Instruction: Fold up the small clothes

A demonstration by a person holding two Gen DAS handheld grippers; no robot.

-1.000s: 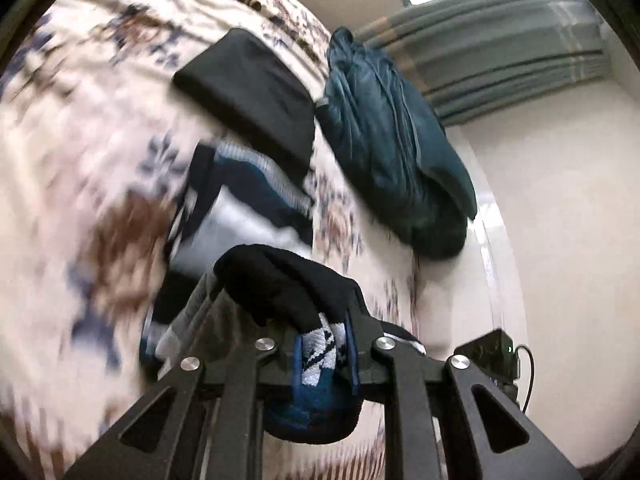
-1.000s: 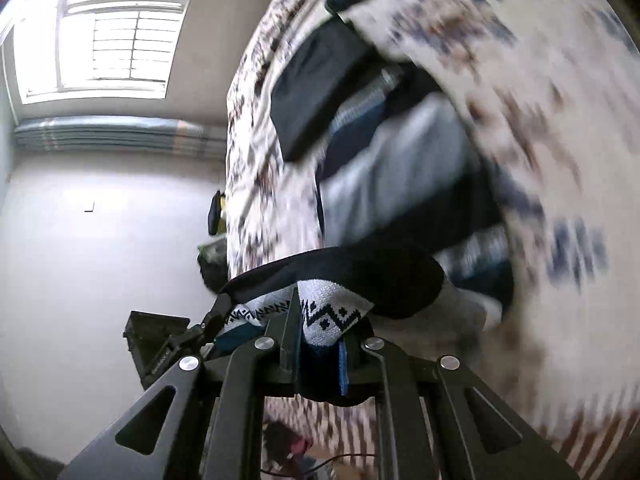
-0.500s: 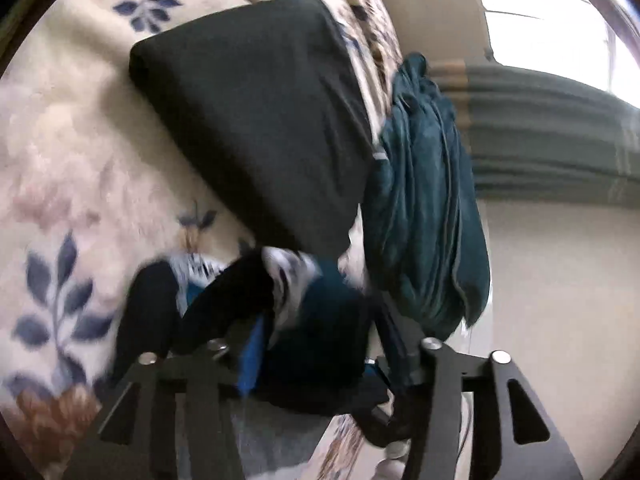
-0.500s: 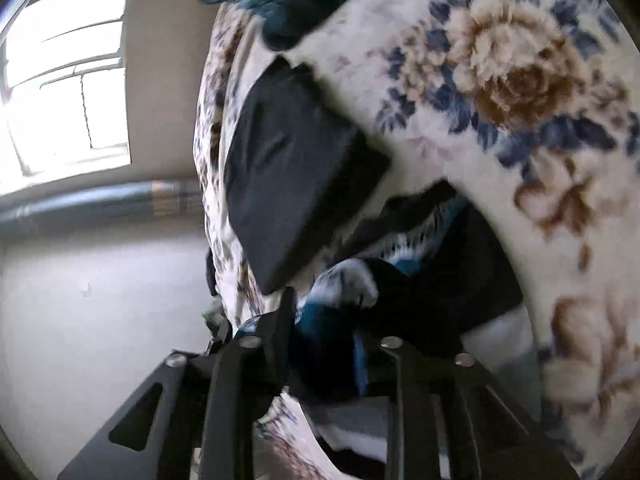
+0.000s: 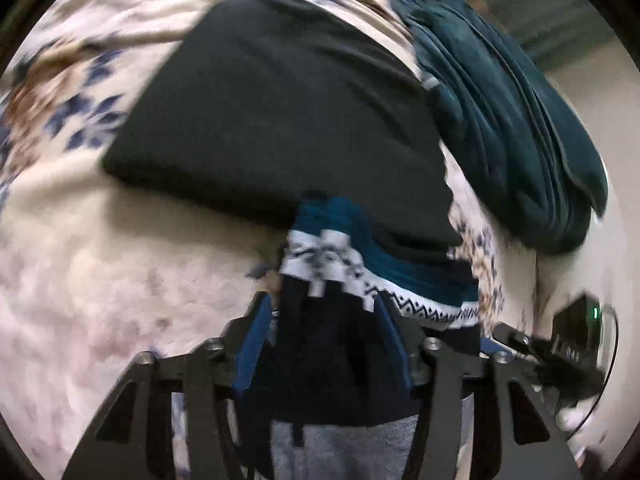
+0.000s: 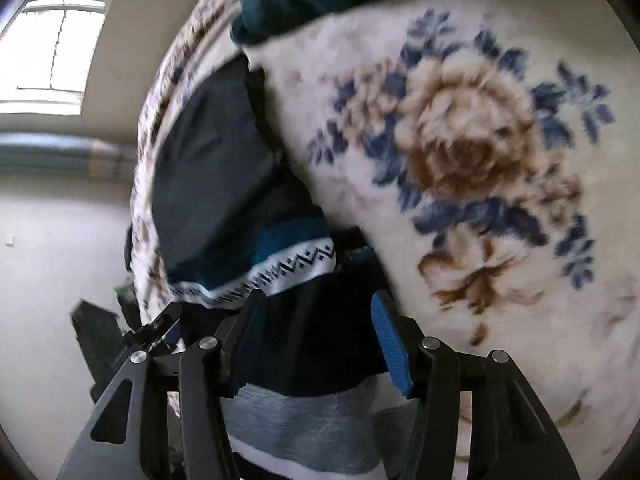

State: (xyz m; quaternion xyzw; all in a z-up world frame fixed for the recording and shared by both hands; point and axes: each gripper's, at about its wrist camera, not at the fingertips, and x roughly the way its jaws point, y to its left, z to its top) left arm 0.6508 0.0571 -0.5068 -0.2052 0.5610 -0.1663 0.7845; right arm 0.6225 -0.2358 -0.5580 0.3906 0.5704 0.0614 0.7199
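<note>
1. Your left gripper (image 5: 324,312) has its fingers spread apart, with the patterned knit garment (image 5: 340,256) lying loose between them, not pinched. Your right gripper (image 6: 316,320) is the same: fingers apart, dark cloth between them, nothing clamped.
2. The garment lies on the floral blanket (image 6: 480,140), its teal and white zigzag bands doubled over the dark and grey part, its far edge touching the folded black garment (image 5: 280,112). A teal heap (image 5: 512,128) sits beyond that.
3. Expect it to handle soft and light (a thick, floppy knit by the look of it), so it should sag wherever unsupported and may creep open.
4. Take hold at the two corners of a doubled edge, catching every layer.
</note>
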